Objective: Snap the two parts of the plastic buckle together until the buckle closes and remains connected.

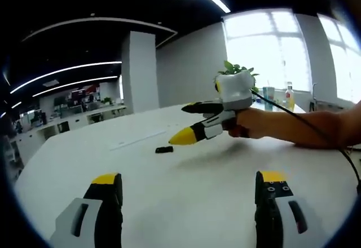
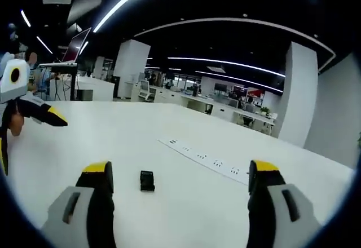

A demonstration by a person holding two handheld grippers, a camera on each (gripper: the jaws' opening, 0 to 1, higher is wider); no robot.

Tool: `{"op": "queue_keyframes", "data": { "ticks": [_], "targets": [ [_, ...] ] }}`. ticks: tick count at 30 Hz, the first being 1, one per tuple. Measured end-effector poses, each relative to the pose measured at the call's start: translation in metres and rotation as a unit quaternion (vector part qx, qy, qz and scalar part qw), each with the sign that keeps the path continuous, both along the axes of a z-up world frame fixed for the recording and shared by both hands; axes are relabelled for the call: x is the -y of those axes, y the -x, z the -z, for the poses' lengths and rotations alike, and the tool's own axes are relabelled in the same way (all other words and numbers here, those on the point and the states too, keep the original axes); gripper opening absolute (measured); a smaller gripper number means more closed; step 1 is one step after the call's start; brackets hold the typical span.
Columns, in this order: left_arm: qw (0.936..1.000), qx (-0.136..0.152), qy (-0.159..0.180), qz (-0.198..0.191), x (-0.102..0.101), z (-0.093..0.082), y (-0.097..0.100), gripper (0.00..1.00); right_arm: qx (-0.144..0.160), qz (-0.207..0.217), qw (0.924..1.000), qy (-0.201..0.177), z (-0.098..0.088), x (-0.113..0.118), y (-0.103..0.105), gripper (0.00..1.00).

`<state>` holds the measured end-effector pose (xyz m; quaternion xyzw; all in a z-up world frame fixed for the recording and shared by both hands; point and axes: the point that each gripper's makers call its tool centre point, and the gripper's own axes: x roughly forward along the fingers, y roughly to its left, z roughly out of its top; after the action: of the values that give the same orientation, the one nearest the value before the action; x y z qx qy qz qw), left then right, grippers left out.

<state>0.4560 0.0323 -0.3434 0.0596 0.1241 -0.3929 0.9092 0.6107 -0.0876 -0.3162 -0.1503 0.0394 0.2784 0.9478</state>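
Left gripper view: the left gripper [image 1: 189, 194] rises from the lower edge with its 2 yellow-tipped jaws spread wide apart and nothing between them. Beyond it, a small black buckle [image 1: 164, 149] lies flat on the white table [image 1: 186, 169], well apart from the jaws. The right gripper [image 1: 194, 123], held by a hand [image 1: 254, 125], enters from the right above the table, its yellow tip just beside and above the buckle without touching it; its 2 jaws stand parted. A potted plant [image 1: 237, 67] and bottles [image 1: 279, 97] stand near the window behind.

Right gripper view: the right gripper [image 2: 179, 180] shows 2 jaws set wide apart and holding nothing. The buckle [image 2: 147, 180] lies on the table [image 2: 135, 129] between them, nearer the left-hand jaw and touching neither. Whether it is 1 piece or 2 joined pieces cannot be told. A white power strip [image 2: 206, 158] lies flat beyond it. The left gripper [image 2: 34, 115] enters at the left edge.
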Motion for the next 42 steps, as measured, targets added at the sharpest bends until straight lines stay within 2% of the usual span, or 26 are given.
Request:
{"op": "queue_keyframes", "data": {
  "ticks": [5,9,10,12,13,15,18,20,26,33,35,42],
  "targets": [
    [1.0000,0.000,0.005,-0.001,-0.001,-0.001,-0.001,1.00,0.001,0.008,0.9995,-0.031,-0.006,0.004,0.005,1.00],
    [0.9999,-0.001,0.010,0.000,-0.001,-0.001,0.000,1.00,0.001,0.013,0.9990,-0.042,-0.008,0.009,0.008,1.00],
    [0.9999,0.000,0.013,0.001,0.000,-0.002,0.000,1.00,0.000,0.014,0.9990,-0.043,-0.008,0.010,0.010,0.98],
    [0.9999,0.000,0.013,0.002,0.000,-0.002,0.001,1.00,0.006,0.027,0.9991,-0.033,-0.009,0.018,0.013,0.86],
    [0.9999,0.001,0.011,0.003,0.000,-0.002,0.001,1.00,0.010,0.026,0.9990,-0.035,-0.011,0.020,0.015,0.85],
    [0.9999,0.003,0.009,0.005,0.001,-0.002,0.001,1.00,0.009,0.031,0.9988,-0.037,-0.013,0.023,0.016,0.88],
    [1.0000,0.005,0.006,0.004,0.001,0.000,0.001,1.00,0.001,0.032,0.9991,-0.027,-0.008,0.025,0.021,0.85],
    [1.0000,0.005,0.003,0.001,0.000,0.001,0.000,1.00,-0.003,0.032,0.9989,-0.035,-0.009,0.027,0.023,0.82],
    [0.9999,0.008,-0.001,-0.008,-0.004,0.001,-0.003,1.00,-0.023,0.029,0.9974,-0.062,-0.008,0.022,0.039,0.89],
    [0.9998,0.010,0.009,-0.012,-0.005,-0.005,-0.012,1.00,-0.029,0.032,0.9952,-0.088,-0.014,0.024,0.050,0.89],
    [0.9998,0.015,0.008,-0.006,-0.005,-0.007,-0.014,1.00,-0.034,0.034,0.9930,-0.108,-0.014,0.026,0.052,0.88],
    [0.9999,0.014,0.004,0.001,-0.001,-0.004,-0.018,1.00,-0.039,0.039,0.9929,-0.106,-0.010,0.033,0.066,0.89]
  ]
}}
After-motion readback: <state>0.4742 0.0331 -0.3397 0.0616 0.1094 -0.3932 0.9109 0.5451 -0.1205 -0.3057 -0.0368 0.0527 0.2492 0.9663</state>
